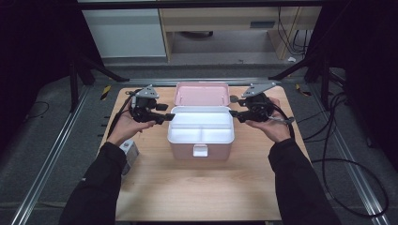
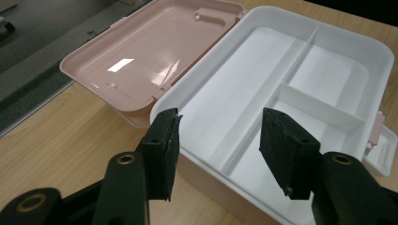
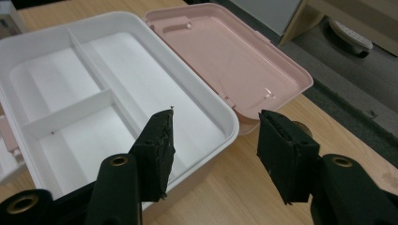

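Note:
A pink box (image 1: 201,149) stands open in the middle of the table, its pink lid (image 1: 202,94) (image 2: 150,51) (image 3: 230,51) laid back flat behind it. A white divided tray (image 1: 174,132) (image 2: 324,42) (image 3: 28,42) sits in the box, with nothing in its compartments. My left gripper (image 1: 170,116) (image 2: 218,140) is open, hovering at the tray's left rim, its jaws straddling that rim. My right gripper (image 1: 232,114) (image 3: 213,140) is open too, at the tray's right rim, with the rim's corner between its jaws. Neither holds anything.
A small white box (image 1: 130,151) lies at the table's left edge, under the left forearm. The wooden table (image 1: 197,187) has free room in front of the pink box. Black cables (image 1: 338,140) trail on the floor at the right.

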`<state>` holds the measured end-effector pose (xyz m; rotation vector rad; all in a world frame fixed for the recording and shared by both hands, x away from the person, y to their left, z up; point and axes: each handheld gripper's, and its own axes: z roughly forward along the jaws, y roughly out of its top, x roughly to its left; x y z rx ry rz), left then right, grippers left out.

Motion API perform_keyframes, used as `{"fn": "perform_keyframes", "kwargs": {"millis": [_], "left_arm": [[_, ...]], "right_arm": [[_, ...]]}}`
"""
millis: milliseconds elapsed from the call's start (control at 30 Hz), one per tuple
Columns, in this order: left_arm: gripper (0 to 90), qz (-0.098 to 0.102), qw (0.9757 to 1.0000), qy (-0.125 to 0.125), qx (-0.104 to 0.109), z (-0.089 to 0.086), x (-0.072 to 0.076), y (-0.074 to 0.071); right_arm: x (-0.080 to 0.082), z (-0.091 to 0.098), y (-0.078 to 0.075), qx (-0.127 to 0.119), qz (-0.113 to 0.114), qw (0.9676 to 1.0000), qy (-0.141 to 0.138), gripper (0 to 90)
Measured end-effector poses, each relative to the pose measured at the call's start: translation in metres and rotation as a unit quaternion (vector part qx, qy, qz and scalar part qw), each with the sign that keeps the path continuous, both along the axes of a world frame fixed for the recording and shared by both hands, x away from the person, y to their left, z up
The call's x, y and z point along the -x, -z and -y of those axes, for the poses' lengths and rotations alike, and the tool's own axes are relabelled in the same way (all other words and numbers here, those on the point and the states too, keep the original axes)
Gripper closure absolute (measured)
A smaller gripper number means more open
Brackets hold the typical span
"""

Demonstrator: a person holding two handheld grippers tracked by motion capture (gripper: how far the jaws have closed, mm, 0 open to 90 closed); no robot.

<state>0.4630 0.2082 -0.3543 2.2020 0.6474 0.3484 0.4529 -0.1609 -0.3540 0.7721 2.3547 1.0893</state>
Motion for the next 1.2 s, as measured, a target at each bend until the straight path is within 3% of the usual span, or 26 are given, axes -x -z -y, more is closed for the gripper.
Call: {"fn": "perform_keyframes", "kwargs": {"millis": [100,167,267,367,467,567,667,733,1033,1133,1167,1200], "left_arm": [[47.3,0.000,0.9999,0.008,-0.008,0.001,-0.003,-0.001],[47.7,0.001,0.9994,0.019,-0.030,0.004,-0.005,-0.001],[48.8,-0.001,0.9981,0.034,-0.051,0.008,-0.009,0.000],[48.9,-0.006,0.9953,0.055,-0.079,0.014,-0.014,0.001],[52.7,-0.012,0.9941,0.072,-0.080,0.017,-0.017,0.003],[55.2,-0.020,0.9899,0.091,-0.107,0.021,-0.018,0.006],[59.3,-0.026,0.9862,0.106,-0.124,0.026,-0.019,0.010],[60.7,-0.029,0.9823,0.115,-0.144,0.030,-0.021,0.012],[72.3,-0.053,0.9732,0.138,-0.177,0.040,-0.026,0.023],[74.2,-0.059,0.9658,0.155,-0.200,0.045,-0.027,0.025],[74.5,-0.063,0.9616,0.161,-0.214,0.049,-0.029,0.024],[74.8,-0.067,0.9597,0.162,-0.219,0.050,-0.030,0.025]], "right_arm": [[-0.005,-0.005,-0.003,0.021,-0.005,0.9993,-0.031,47.5],[-0.009,-0.009,-0.003,0.036,-0.007,0.9980,-0.051,48.8],[-0.014,-0.014,-0.001,0.067,-0.015,0.9945,-0.079,49.9],[-0.018,-0.018,0.001,0.086,-0.030,0.9907,-0.101,51.4],[-0.022,-0.020,0.005,0.100,-0.045,0.9871,-0.117,52.6],[-0.024,-0.022,0.008,0.112,-0.055,0.9838,-0.129,56.2],[-0.025,-0.025,0.013,0.132,-0.064,0.9783,-0.146,58.4],[-0.025,-0.028,0.015,0.139,-0.065,0.9767,-0.150,60.3],[-0.028,-0.043,0.030,0.182,-0.086,0.9646,-0.170,68.0],[-0.030,-0.046,0.033,0.187,-0.096,0.9622,-0.173,72.6],[-0.031,-0.047,0.034,0.188,-0.099,0.9615,-0.174,73.5],[-0.032,-0.048,0.034,0.194,-0.105,0.9594,-0.176,74.3]]}}
